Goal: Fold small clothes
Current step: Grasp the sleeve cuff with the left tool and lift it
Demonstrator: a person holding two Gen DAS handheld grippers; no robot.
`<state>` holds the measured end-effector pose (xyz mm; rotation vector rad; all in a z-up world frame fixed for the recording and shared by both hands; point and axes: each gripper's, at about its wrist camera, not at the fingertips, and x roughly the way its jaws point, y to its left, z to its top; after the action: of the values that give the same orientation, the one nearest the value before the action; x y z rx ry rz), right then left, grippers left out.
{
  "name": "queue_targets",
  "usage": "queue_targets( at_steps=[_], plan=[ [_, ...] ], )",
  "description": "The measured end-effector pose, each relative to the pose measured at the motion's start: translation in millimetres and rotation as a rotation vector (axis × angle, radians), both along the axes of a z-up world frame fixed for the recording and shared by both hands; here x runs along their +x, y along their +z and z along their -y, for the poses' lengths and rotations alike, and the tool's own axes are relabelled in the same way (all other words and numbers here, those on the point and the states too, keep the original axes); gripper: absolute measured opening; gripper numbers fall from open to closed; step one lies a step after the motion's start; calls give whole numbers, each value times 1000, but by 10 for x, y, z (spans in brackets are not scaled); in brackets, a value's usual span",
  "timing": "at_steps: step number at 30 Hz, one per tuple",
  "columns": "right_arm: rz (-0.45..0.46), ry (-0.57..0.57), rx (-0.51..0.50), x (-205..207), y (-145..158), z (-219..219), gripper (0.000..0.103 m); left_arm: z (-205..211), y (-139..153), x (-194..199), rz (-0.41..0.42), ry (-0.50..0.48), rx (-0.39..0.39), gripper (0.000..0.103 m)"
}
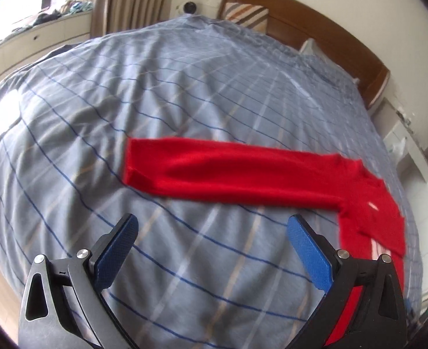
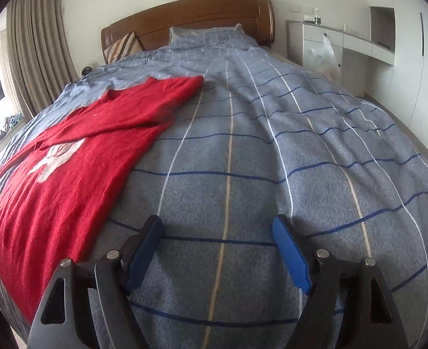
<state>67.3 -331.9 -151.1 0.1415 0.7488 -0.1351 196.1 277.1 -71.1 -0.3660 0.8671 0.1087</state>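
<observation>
Left wrist view: we hover both grippers, left (image 1: 212, 226) and right (image 2: 217, 229), jaws spread and empty, and risk pinching the bedcover (image 1: 185, 87) along with the red sweater (image 1: 231, 171).

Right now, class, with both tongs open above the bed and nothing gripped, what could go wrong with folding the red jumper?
1. The red knitted jumper lies on a soft, wrinkled blue checked duvet; a pinch by the left tongs may catch the cover too.
2. One long sleeve lies stretched out; lifted by its cuff alone, it may drag the body askew.
3. The right tongs hang over bare duvet, beside the jumper.
</observation>
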Motion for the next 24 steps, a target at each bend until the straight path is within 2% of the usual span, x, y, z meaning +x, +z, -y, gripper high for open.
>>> queue_targets(
  at_steps=[3,5,8,10,11,12,13,15,18,20,24],
  plan=[
    [21,0,-40,11,-39,-76,82,-440,-203,303,-100,84,-3,101],
    [32,-2,-39,-11,-50,-65,82,-605,-383,450,-152,108,-43,99],
    [34,-2,-43,-14,-65,-64,82,-645,-602,596,-196,101,-112,83],
    [32,-3,-52,-9,-73,-76,82,-590,-665,685,-207,94,-98,74],
    [31,-4,-57,-12,-83,-82,82,-571,-670,707,-208,96,-77,49],
    [30,-5,-62,-9,-85,-89,82,-567,-659,717,-204,105,-66,11],
    [29,-6,-64,-8,-87,-93,82,-598,-628,723,-201,127,-73,4],
    [31,-6,-64,-14,-91,-92,82,-648,-458,715,-168,152,-96,3],
    [36,-7,-60,-16,-96,-97,82,-475,53,761,-76,99,-4,3],
    [41,-8,-61,-23,-102,-103,82,-139,466,841,-9,15,56,3],
    [45,-9,-60,-30,-107,-107,82,836,1185,1017,120,-196,105,3]
  ],
)
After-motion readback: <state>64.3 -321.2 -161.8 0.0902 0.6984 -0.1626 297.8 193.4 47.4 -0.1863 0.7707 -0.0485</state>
